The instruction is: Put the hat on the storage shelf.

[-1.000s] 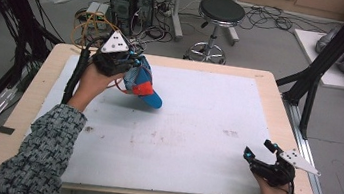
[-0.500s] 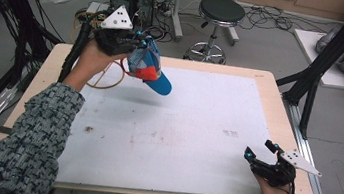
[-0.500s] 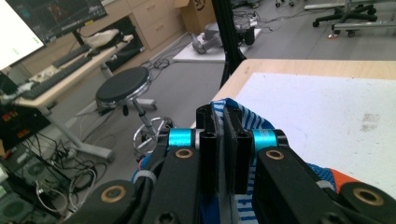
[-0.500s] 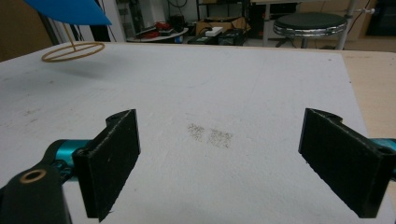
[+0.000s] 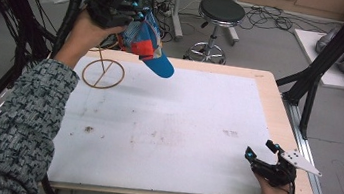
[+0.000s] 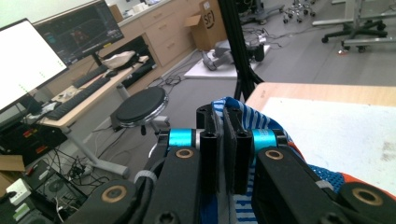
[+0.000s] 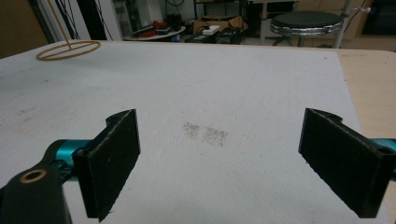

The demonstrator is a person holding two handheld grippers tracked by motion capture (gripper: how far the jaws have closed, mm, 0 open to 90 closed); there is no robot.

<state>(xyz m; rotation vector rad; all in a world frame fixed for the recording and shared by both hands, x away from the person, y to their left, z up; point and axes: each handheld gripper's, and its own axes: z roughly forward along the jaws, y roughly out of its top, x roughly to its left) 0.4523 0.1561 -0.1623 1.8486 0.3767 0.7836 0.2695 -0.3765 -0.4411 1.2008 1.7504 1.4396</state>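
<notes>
Blue-striped fabric cap point(image 5: 148, 43) with an orange panel and solid blue brim hangs high above the wooden ring stand point(image 5: 103, 73) at the worktop's point(image 5: 171, 127) far-left corner, and our left hand-held gripper point(image 5: 132, 16) is clamped tight on its cloth. We judge this the carry step; next we would need to swing it over a landing spot and lower it. Against a second ago, the cap is lifted well clear and the ring stand is uncovered. Our right hand-held gripper point(image 5: 260, 150), far across from the stand at the near edge, has its jaws spread wide, holding nothing and unmoved.
</notes>
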